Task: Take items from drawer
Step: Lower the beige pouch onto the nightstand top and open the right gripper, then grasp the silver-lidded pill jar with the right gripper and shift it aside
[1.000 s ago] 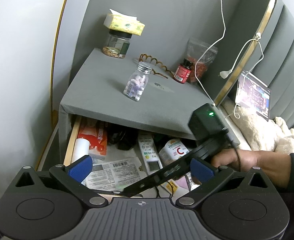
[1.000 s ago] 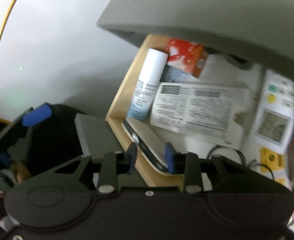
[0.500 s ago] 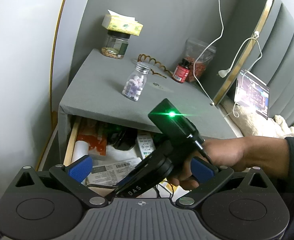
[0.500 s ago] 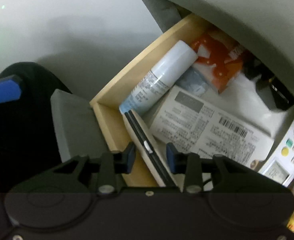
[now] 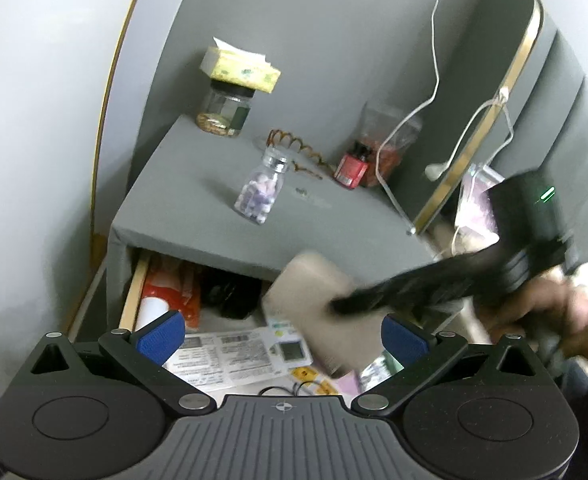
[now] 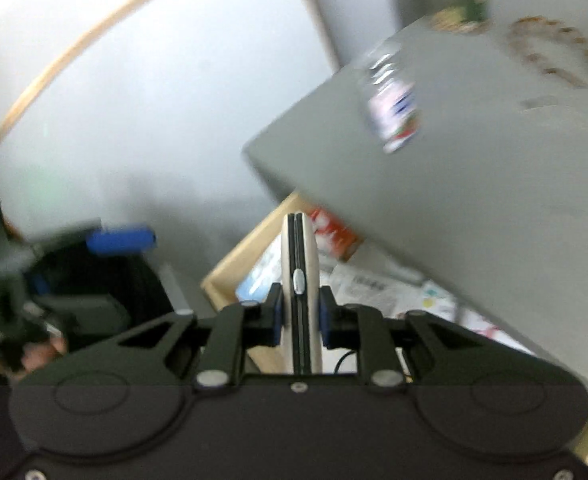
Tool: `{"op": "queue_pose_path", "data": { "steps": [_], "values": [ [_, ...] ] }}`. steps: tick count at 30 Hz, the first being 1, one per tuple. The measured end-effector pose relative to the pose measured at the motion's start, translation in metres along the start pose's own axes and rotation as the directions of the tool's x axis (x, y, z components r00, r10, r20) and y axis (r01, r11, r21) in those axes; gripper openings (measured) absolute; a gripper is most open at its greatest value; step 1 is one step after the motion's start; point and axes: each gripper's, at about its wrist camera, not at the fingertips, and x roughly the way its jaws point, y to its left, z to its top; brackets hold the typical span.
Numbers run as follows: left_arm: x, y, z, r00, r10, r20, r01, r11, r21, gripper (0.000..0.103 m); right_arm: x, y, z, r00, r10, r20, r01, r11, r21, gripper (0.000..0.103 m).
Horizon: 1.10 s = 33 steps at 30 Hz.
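Observation:
The flat beige device (image 6: 300, 248) with a dark seam along its edge stands upright between the pads of my right gripper (image 6: 301, 312). The jaws are closing tight and press on both of its faces. In the left wrist view the device (image 5: 314, 280) hangs above the open drawer (image 5: 133, 292), held by the blurred right gripper (image 5: 342, 304) coming in from the right. My left gripper (image 5: 282, 336) is open and holds nothing, low in front of the drawer.
The drawer holds a white spray can (image 5: 147, 312), an orange packet (image 5: 165, 284), a printed leaflet (image 5: 221, 352) and a small meter (image 5: 289, 348). On the grey nightstand top (image 5: 181, 208) stand a pill bottle (image 5: 259, 192), a jar (image 5: 223, 112) and a red bottle (image 5: 352, 166).
My right gripper closed on the beige device at the drawer's front corner, then lifted it up and to the right, clear of the drawer. The left gripper stayed put.

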Motion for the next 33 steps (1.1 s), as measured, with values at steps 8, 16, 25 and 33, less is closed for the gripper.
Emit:
{"op": "queue_pose_path", "data": {
  "steps": [8, 16, 25, 33],
  "values": [
    [0.012, -0.004, -0.002, 0.995, 0.076, -0.059, -0.075, 0.997, 0.03, 0.103, -0.044, -0.051, 0.008, 0.963, -0.11, 0.246, 0.002, 0.916, 0.4, 0.017],
    [0.02, 0.003, -0.001, 0.986, 0.128, -0.108, -0.129, 0.992, 0.004, 0.103, 0.0, -0.101, 0.029, 0.918, -0.245, 0.311, 0.027, 0.822, 0.568, 0.017],
    [0.028, 0.005, -0.005, 0.978, 0.157, -0.139, -0.155, 0.988, 0.024, 0.103, 0.018, -0.049, 0.048, 0.816, -0.506, 0.279, 0.446, 0.859, 0.254, 0.068],
    [0.031, 0.005, -0.003, 0.981, 0.133, -0.143, -0.131, 0.991, 0.02, 0.103, 0.032, -0.001, 0.065, 0.893, -0.366, 0.261, 0.389, 0.921, -0.039, 0.078]
  ]
}}
